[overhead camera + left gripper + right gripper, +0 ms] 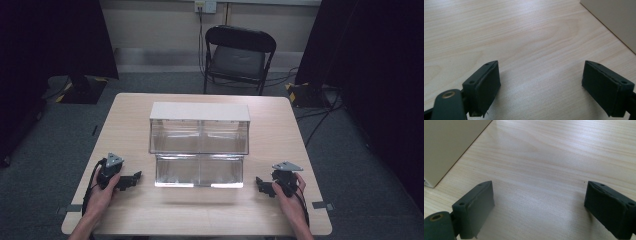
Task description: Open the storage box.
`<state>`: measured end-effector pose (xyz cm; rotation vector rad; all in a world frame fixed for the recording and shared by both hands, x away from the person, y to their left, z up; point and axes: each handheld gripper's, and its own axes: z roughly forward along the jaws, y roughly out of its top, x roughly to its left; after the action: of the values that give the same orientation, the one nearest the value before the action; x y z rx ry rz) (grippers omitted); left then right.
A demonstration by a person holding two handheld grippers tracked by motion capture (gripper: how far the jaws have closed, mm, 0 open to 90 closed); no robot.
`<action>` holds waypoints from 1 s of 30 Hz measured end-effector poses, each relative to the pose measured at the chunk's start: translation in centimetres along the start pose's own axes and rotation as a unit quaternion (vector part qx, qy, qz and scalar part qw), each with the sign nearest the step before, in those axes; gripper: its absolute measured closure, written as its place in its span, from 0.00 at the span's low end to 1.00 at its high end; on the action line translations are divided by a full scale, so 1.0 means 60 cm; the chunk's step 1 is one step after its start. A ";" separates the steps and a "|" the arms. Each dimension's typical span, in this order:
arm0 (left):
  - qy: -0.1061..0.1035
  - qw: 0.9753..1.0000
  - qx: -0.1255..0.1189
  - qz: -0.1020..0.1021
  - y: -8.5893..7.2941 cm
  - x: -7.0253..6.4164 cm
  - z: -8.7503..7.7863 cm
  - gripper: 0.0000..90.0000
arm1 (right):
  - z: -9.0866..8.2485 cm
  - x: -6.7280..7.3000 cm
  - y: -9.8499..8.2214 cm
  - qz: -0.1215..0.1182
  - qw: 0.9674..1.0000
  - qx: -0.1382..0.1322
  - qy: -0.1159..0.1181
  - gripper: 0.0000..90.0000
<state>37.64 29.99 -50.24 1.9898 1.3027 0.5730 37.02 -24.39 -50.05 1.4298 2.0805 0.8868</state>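
Observation:
A two-tier clear plastic drawer box with a cream top stands in the middle of the wooden table. My left gripper rests on the table to the left of the box's lower tier, held by a hand. It is open, its jaws wide apart over bare wood. My right gripper lies to the right of the box, also in a hand. Nothing sits between its widely spread jaws. The cream side of the box shows at the upper right of the left gripper view and at the upper left of the right gripper view.
A black folding chair stands behind the table. Dark curtains hang at both sides of the room. Cables run over the grey carpet at the back right.

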 end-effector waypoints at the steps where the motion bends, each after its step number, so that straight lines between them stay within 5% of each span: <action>1: 0.000 1.000 0.000 0.000 0.000 0.000 0.000 0.16 | 0.000 0.000 0.000 0.000 1.000 0.000 0.000 0.09; 16: 0.000 1.000 0.000 0.000 0.000 0.000 0.000 0.16 | -0.007 0.005 0.000 0.004 1.000 0.005 0.000 0.16; 30: 0.000 1.000 0.000 0.000 0.000 0.000 0.000 0.16 | -0.033 0.010 0.010 0.019 0.998 -0.002 0.065 0.16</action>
<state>37.64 29.99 -50.23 1.9901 1.3021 0.5719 35.83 -24.15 -48.25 1.4495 2.1491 1.0249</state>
